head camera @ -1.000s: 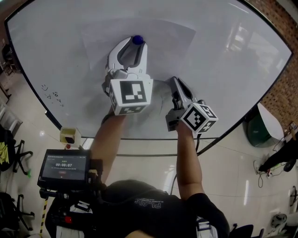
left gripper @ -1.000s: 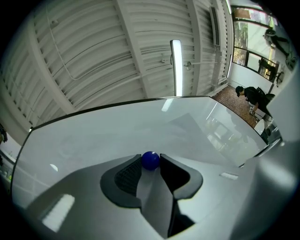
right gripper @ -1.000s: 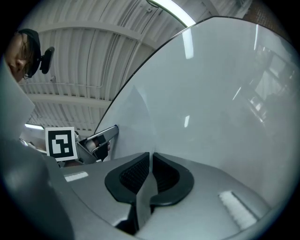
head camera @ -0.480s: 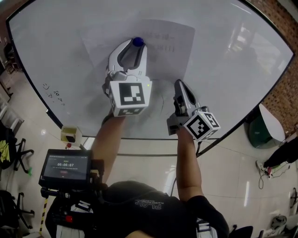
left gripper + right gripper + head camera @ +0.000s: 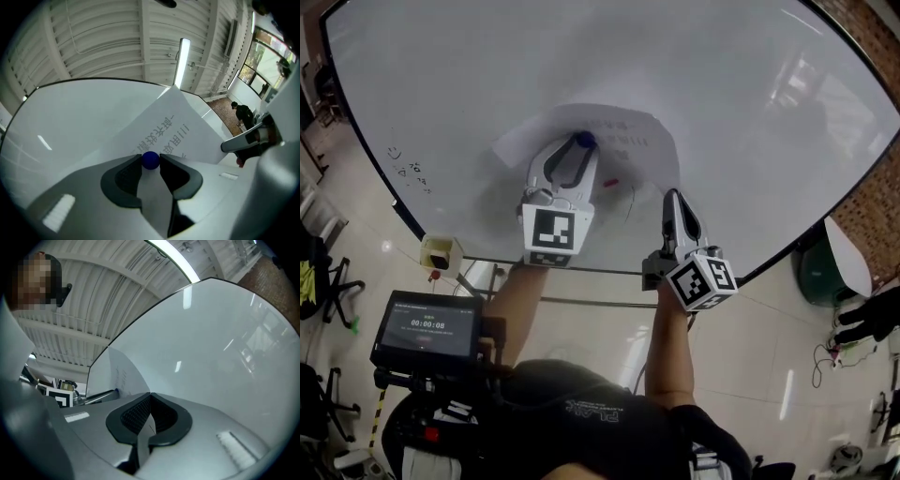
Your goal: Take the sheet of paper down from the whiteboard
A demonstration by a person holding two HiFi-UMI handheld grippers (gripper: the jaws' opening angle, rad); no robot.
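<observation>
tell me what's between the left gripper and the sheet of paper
A small blue ball, gripped at the left gripper's jaw tips, sits right in front of the paper. The left gripper view shows it plainly.

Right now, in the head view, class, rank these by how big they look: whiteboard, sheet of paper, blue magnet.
Largest to smallest:
1. whiteboard, far the largest
2. sheet of paper
3. blue magnet, a tiny ball

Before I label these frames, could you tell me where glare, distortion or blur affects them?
Head view: fisheye bows the whiteboard edge, window glare streaks its upper right. Left gripper view: dark vignetted corners, print on the sheet of paper legible, blue magnet crisp. Right gripper view: reflections streak the board, ceiling light overexposed.
</observation>
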